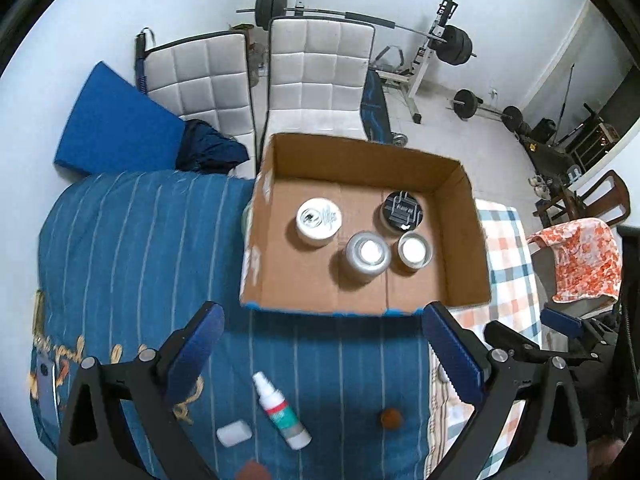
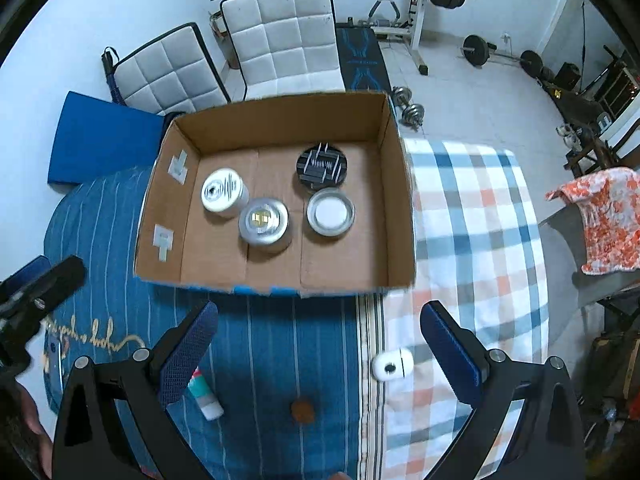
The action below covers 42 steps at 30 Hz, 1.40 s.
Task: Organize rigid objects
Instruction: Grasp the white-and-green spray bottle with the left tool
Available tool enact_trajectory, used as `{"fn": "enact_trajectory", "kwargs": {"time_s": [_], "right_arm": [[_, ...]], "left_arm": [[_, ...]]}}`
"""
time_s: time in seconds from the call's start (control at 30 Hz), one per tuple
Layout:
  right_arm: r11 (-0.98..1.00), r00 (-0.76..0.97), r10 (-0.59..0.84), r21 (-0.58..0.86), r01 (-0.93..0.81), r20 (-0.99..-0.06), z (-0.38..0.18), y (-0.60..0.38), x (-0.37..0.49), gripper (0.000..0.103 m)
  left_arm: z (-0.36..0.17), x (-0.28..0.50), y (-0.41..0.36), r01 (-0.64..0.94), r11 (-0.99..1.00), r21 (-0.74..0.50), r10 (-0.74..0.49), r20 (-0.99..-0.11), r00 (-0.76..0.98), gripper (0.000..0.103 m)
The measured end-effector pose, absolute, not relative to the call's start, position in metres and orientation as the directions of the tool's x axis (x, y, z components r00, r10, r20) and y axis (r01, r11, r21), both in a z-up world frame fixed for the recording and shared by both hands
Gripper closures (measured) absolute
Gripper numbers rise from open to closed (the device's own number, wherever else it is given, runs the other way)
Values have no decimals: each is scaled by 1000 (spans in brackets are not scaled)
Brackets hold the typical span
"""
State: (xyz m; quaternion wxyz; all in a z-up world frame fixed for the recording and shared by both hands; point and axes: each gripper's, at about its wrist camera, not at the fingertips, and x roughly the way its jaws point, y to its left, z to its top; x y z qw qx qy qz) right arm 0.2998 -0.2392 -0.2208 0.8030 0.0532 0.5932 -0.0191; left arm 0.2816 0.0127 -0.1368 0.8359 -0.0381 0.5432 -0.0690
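Note:
An open cardboard box (image 1: 460, 240) (image 2: 396, 200) sits on the bed and holds a white jar (image 1: 319, 220) (image 2: 222, 192), a black-lidded jar (image 1: 402, 209) (image 2: 322, 167), a silver can (image 1: 367, 254) (image 2: 264, 220) and a small silver tin (image 1: 414, 249) (image 2: 331, 213). On the blue cover in front lie a white spray bottle (image 1: 282, 412) (image 2: 206, 396), a small white block (image 1: 234, 433), a brown round piece (image 1: 390, 418) (image 2: 302, 410) and a white capsule-shaped case (image 2: 393, 365). My left gripper (image 1: 324, 348) and right gripper (image 2: 320, 344) hover open above these, holding nothing.
The bed carries a blue striped cover (image 1: 140, 240) and a checked cloth (image 2: 472, 220). Behind stand white padded panels (image 1: 320, 76), a blue mat (image 1: 116, 124) and weight equipment (image 1: 452, 44). An orange-patterned cloth (image 2: 604, 220) drapes a chair at right.

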Motion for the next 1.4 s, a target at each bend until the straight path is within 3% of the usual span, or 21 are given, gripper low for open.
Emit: {"fn": "enact_trajectory", "kwargs": {"time_s": [0.27,0.5,0.57,0.67,0.8,0.87,1.03,1.4], "right_arm": [[990,198,43,69,125,-979,-266,-276,249,0],[973,70,65,79,215,-995,-358,-314,234,1],[968,28,58,63,241,-998,-386,-321,235,7],[957,-35,77,64,284,-996,-425,-327,234,10],[949,-46,101,83,303,-994,-444,-327,235,26],[950,-46,93,75,302,-995,-449,-326,237,41],[951,-67,66,43,305,-996,-458,-325,240,43],[976,-110,50,25,215,-993,-465,-298,209,42]], "left_arm": [[-207,239,41,-32,997,-75,-64,-964,256,1],[-333,228,46,-128,991,-29,-25,-999,29,3],[-366,227,42,-114,993,2,-2,-999,-39,18],[-398,226,40,-106,994,30,18,-994,-108,31],[-406,228,37,-102,995,21,11,-995,-96,45],[-404,229,28,-70,997,11,4,-996,-93,66],[-399,230,-1,2,1000,-1,-1,-998,-69,73],[-405,230,-32,74,997,-29,-24,-998,-65,72]]}}
